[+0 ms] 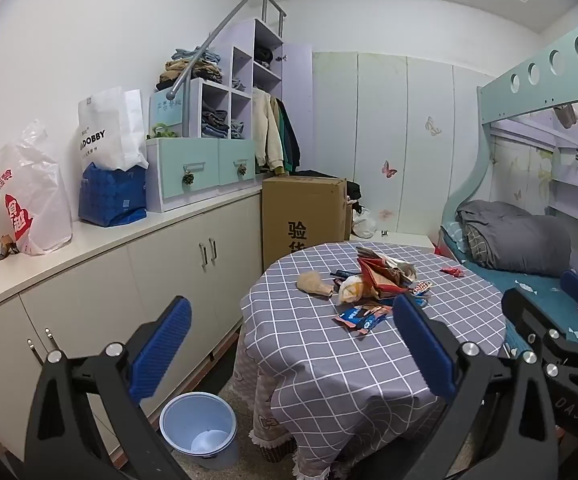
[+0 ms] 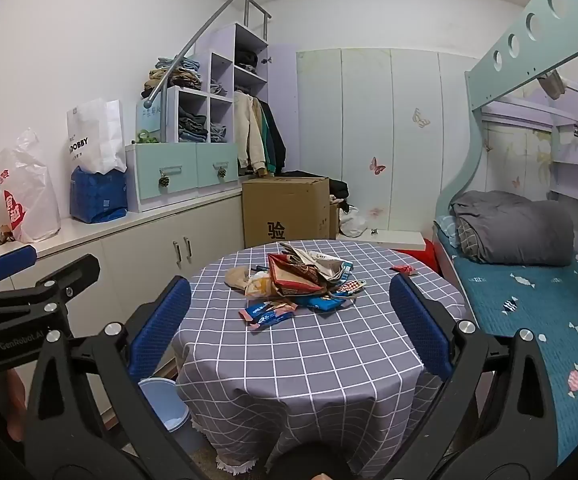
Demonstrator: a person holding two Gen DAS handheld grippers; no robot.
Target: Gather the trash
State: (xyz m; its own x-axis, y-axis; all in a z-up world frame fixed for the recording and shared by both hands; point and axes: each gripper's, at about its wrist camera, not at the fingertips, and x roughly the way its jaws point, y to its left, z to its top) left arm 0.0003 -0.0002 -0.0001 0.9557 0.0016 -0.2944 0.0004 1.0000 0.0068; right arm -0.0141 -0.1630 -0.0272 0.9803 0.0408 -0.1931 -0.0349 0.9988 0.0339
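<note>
From the left wrist view, the left gripper (image 1: pixel 293 344) hangs with its blue pads spread wide and nothing between them, aimed slightly downward at the round table (image 1: pixel 369 364) draped in a grey checked cloth; a stance, I judge, of readiness rather than of grasping. On the cloth's far half lies the heap of trash (image 1: pixel 373 280): crumpled wrappers, a brown paper wad to its left, a blue-and-orange packet (image 1: pixel 363 316) nearest the gripper, and a small red scrap (image 1: pixel 452 271) well apart toward the bed. A pale blue bin (image 1: pixel 199 426) stands on the floor just beside the table's left edge, open and nearly bare inside, likely set there so that each piece need only be carried over the rim and let fall. At the right edge part of the right gripper shows. Over on the right wrist view, the right gripper (image 2: pixel 291 328) is likewise spread wide and empty, facing the same heap more squarely, with the bin (image 2: pixel 165 404) half hidden behind its left finger and the left gripper alongside at far left.
</note>
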